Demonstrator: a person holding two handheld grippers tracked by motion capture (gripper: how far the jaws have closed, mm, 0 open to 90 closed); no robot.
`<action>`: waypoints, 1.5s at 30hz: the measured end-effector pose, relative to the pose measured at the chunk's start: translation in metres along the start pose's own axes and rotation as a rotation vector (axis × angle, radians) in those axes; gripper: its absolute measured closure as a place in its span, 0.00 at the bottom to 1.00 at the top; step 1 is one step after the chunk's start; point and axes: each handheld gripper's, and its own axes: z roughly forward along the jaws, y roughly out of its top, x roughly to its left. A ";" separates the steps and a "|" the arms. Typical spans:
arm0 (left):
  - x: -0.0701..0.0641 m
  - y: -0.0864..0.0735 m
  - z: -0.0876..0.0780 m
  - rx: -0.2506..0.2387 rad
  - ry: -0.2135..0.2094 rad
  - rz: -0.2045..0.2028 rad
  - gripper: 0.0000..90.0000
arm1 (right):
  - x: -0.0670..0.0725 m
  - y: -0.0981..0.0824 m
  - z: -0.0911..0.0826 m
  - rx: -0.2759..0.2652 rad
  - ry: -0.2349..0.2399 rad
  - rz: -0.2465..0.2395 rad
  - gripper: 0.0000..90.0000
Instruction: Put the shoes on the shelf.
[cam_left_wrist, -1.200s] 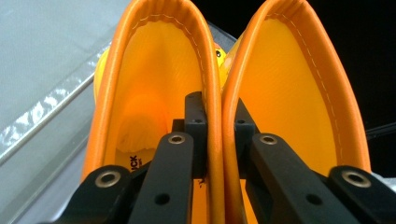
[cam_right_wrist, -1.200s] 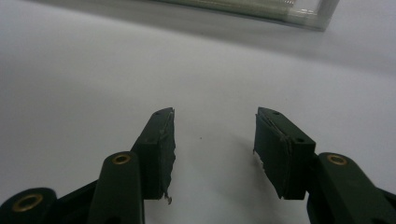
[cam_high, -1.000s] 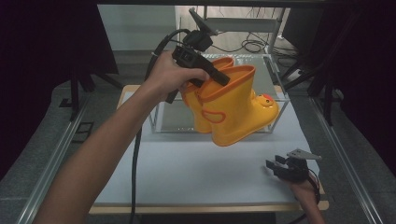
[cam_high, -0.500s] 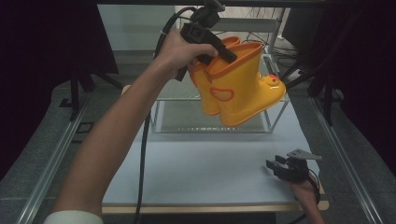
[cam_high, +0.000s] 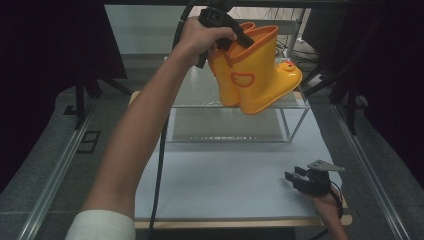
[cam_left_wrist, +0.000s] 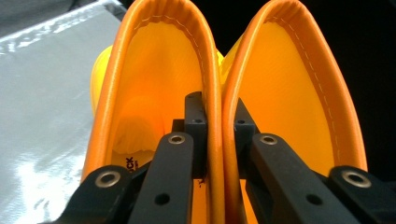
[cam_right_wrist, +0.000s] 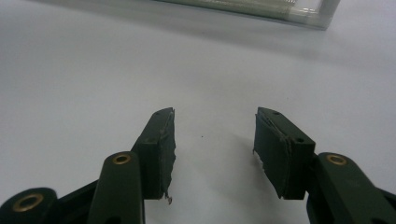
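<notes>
Held aloft over a glass-walled rack (cam_high: 292, 117) at the far side of a white table (cam_high: 225, 185): a pair of yellow rubber boots (cam_high: 255, 75) with orange trim, clear of every surface, toes pointing to the right in the high view. Clamped by the left gripper (cam_high: 227, 30) at the boots' tops, one jaw inside each shaft, the two adjoining orange rims (cam_left_wrist: 215, 140) pinched together between the black pads. Raised high above the table, the left hand (cam_high: 200, 37) and bare forearm, a black cable (cam_high: 160, 165) trailing down from the gripper toward the table's near edge. Resting low near the table's near right corner, well apart from the boots: the right gripper (cam_high: 300, 179), jaws spread wide with nothing between them, bare white tabletop visible in the gap in the right gripper view. Just beyond, at the top of that view, the lower edge of the rack.
</notes>
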 end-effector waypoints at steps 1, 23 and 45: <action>0.003 0.002 0.000 -0.001 0.006 0.000 0.92 | 0.000 0.000 0.000 0.002 0.000 -0.002 0.53; 0.052 0.006 0.006 -0.076 0.246 -0.241 0.92 | 0.001 0.000 0.001 0.004 0.007 -0.009 0.53; 0.065 0.007 0.031 -0.075 0.405 -0.338 0.92 | 0.000 0.000 -0.002 -0.005 0.007 -0.011 0.53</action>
